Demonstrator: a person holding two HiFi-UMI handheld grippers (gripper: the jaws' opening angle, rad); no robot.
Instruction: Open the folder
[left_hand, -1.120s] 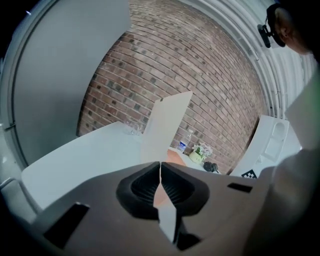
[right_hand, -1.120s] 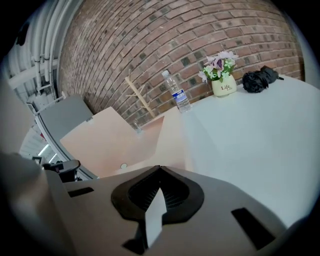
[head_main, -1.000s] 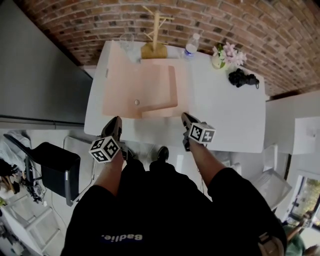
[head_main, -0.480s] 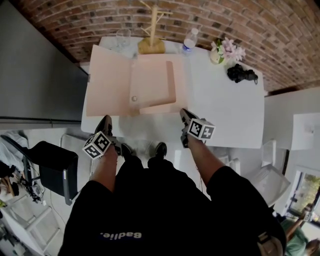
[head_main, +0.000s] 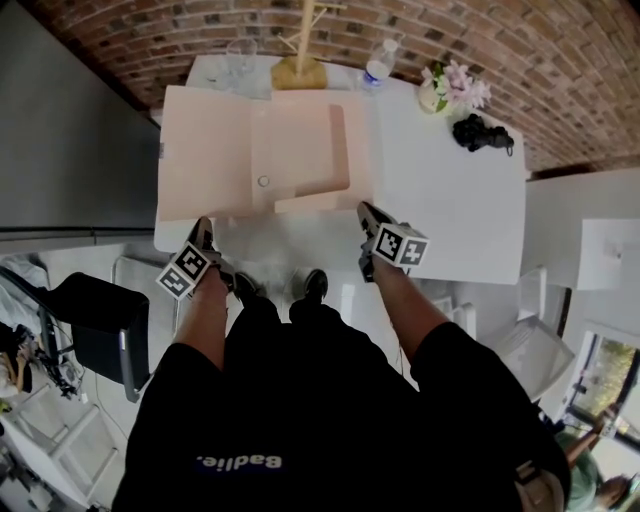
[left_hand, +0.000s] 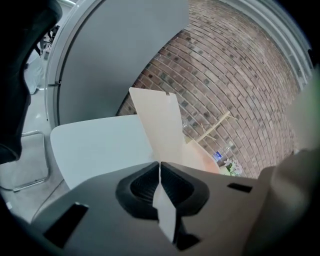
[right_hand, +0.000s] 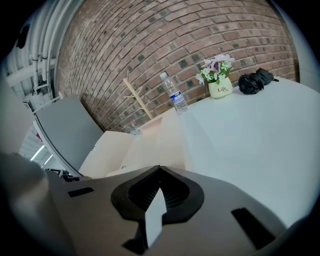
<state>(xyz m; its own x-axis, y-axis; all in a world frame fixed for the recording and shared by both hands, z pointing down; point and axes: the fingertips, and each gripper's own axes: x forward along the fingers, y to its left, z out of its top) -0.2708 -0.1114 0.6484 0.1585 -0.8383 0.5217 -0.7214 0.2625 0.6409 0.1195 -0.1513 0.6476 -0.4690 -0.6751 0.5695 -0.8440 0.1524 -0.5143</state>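
Note:
A peach folder lies open on the white table. Its cover is swung out to the left and reaches the table's left edge. In the left gripper view the cover rises as a tilted panel straight from the jaw tips. My left gripper is at the cover's near edge, shut on it. My right gripper is shut with nothing between its jaws, at the folder's near right corner; whether it touches I cannot tell. From the right gripper view the folder lies ahead and to the left.
Along the far edge by the brick wall stand glasses, a wooden mug tree, a water bottle, a flower pot and a black bundle. A grey panel borders the table's left. A black chair stands at the near left.
The cover has swung further out to the left and now looks much wider from above. My left gripper moved left and down with it. The right gripper stayed put.

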